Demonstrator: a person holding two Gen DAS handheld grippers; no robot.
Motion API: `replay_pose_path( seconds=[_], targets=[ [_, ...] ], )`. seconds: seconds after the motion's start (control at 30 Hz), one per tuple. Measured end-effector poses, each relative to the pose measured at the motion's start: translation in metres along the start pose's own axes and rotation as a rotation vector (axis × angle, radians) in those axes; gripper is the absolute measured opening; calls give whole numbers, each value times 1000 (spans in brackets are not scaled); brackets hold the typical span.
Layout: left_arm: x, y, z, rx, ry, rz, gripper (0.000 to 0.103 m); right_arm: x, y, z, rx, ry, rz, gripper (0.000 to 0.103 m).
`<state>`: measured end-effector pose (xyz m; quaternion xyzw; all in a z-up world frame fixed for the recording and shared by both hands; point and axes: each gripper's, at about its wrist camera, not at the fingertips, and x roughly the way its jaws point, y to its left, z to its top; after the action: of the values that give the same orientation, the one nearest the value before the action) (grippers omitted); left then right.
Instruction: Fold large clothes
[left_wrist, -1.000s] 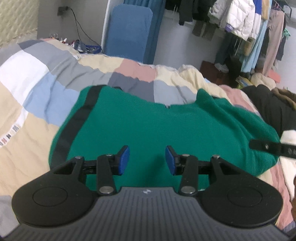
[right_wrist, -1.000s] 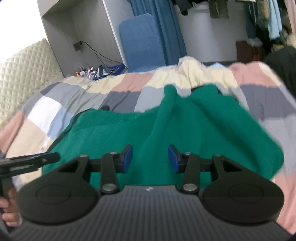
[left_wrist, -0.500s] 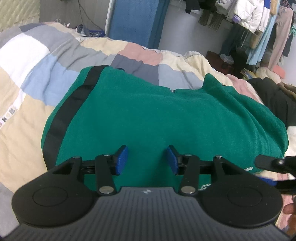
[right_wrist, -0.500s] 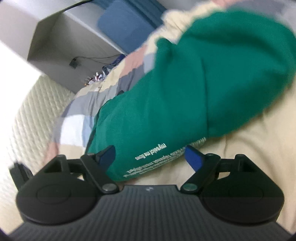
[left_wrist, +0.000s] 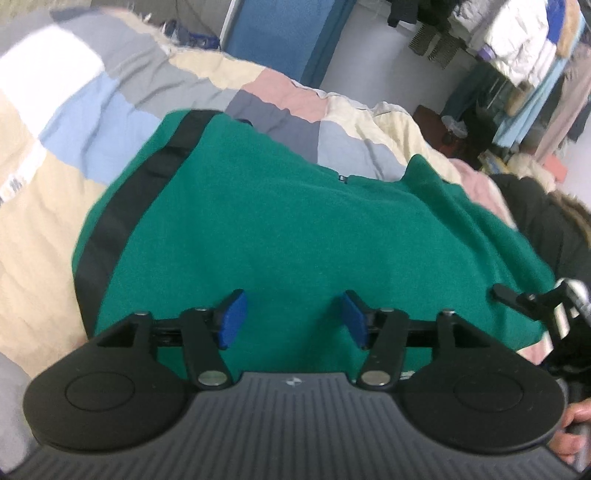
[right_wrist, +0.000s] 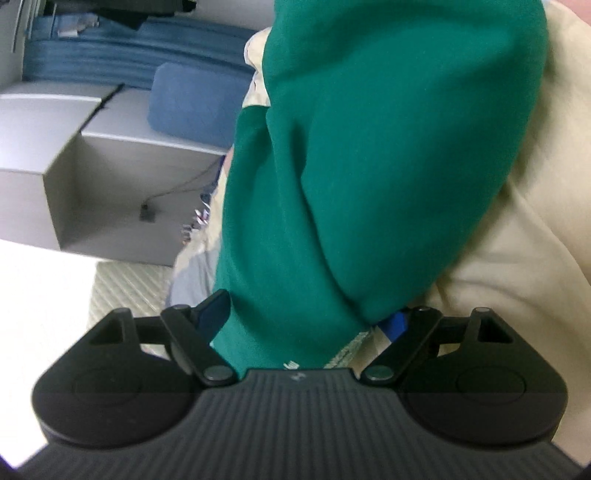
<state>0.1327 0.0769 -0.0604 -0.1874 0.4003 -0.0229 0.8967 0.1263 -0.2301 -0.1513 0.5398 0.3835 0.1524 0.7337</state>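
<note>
A large green fleece garment (left_wrist: 295, 221) with a black stripe down its left side lies spread on a patchwork quilt (left_wrist: 74, 110). My left gripper (left_wrist: 293, 319) hovers over the garment's near edge. Its jaws are opening and nothing is pinched between the blue pads. In the right wrist view the picture is rolled on its side. There the garment's folded right edge (right_wrist: 369, 147) runs in between the wide jaws of my right gripper (right_wrist: 304, 319), which stands open around it. One of the right gripper's fingers (left_wrist: 517, 297) shows at the garment's right edge.
A dark coat (left_wrist: 546, 221) lies on the bed to the right of the garment. Behind the bed stand a blue padded chair back (left_wrist: 280, 33) and a rack of hanging clothes (left_wrist: 517, 55). A grey shelf unit (right_wrist: 92, 147) is at the bed's head. A hand (left_wrist: 576, 432) shows at lower right.
The right gripper rolled onto its side, sank to the garment's right edge and spread its jaws around it. The left gripper's jaws widened as it dipped slightly toward the garment.
</note>
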Motion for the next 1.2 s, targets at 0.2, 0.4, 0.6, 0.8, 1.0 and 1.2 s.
replay_pose_path(
  seconds=[0.2, 0.4, 0.6, 0.8, 1.0, 1.2],
  targets=[
    [-4, 7, 0, -73, 21, -57, 73, 1, 5, -3, -23, -5, 4, 86],
    [-8, 12, -2, -140, 41, -97, 78, -5, 2, 1, -36, -7, 4, 86],
    [-10, 13, -8, -179, 52, -111, 82, -5, 5, -1, -51, -14, -3, 86],
    [-12, 14, -14, -230, 82, -135, 84, -6, 7, -3, -45, -24, -7, 86],
    [2, 24, -30, -369, 191, -187, 84, -5, 7, -3, -42, -28, -9, 86],
    [46, 75, -61, -821, 262, -351, 84, -12, 3, -4, -6, -69, -50, 86]
  ],
)
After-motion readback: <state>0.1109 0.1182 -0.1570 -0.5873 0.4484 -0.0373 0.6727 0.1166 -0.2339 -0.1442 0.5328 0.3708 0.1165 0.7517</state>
